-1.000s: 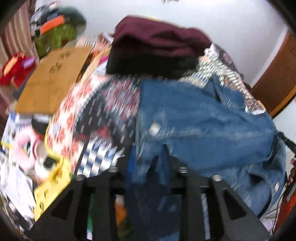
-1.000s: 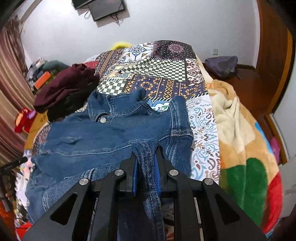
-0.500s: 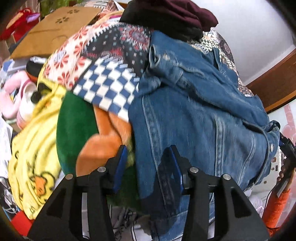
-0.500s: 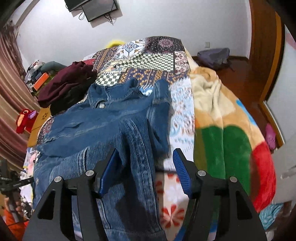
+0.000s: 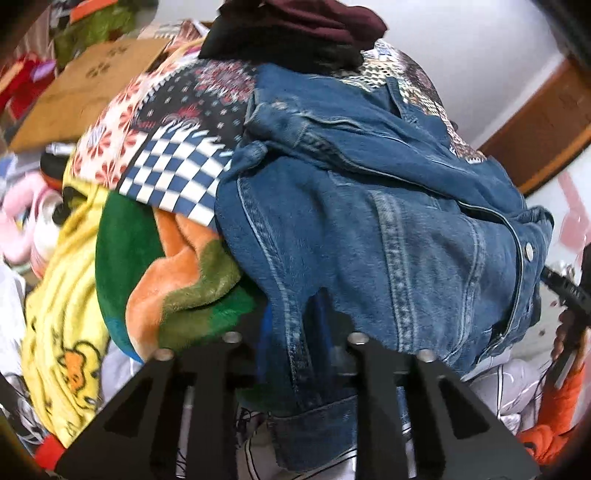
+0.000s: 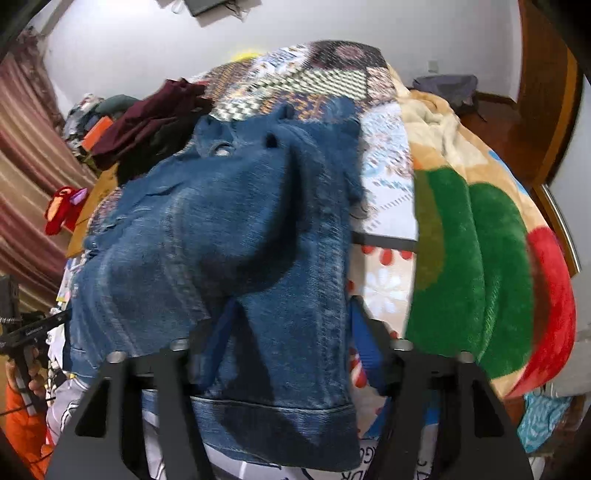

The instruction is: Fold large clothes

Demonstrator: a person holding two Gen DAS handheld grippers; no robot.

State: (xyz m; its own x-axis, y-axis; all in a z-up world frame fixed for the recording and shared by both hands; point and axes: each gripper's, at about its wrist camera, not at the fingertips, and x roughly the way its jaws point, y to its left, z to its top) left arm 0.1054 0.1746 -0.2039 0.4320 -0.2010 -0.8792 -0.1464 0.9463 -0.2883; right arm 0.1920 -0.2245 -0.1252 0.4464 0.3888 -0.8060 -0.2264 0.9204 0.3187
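Note:
A blue denim jacket (image 5: 369, 206) lies on the patchwork bedspread (image 5: 173, 122), its hem hanging over the bed's near edge. It also shows in the right wrist view (image 6: 236, 229), partly folded over itself. My left gripper (image 5: 291, 332) has closed on the jacket's left hem edge; denim runs between the fingers. My right gripper (image 6: 291, 325) is open, its blue pads (image 6: 364, 343) wide apart on either side of the jacket's right hem, which drapes down between them.
A pile of maroon and black clothes (image 5: 295, 29) sits at the bed's far left, also in the right wrist view (image 6: 147, 118). A fleece blanket (image 6: 476, 258) in green, red and cream covers the bed's right side. Cardboard (image 5: 85, 85) and clutter lie on the floor to the left.
Both grippers let go of the jacket and dropped to the bed's near edge. The left one has since closed on the hem; the right one has opened wide and stays open.

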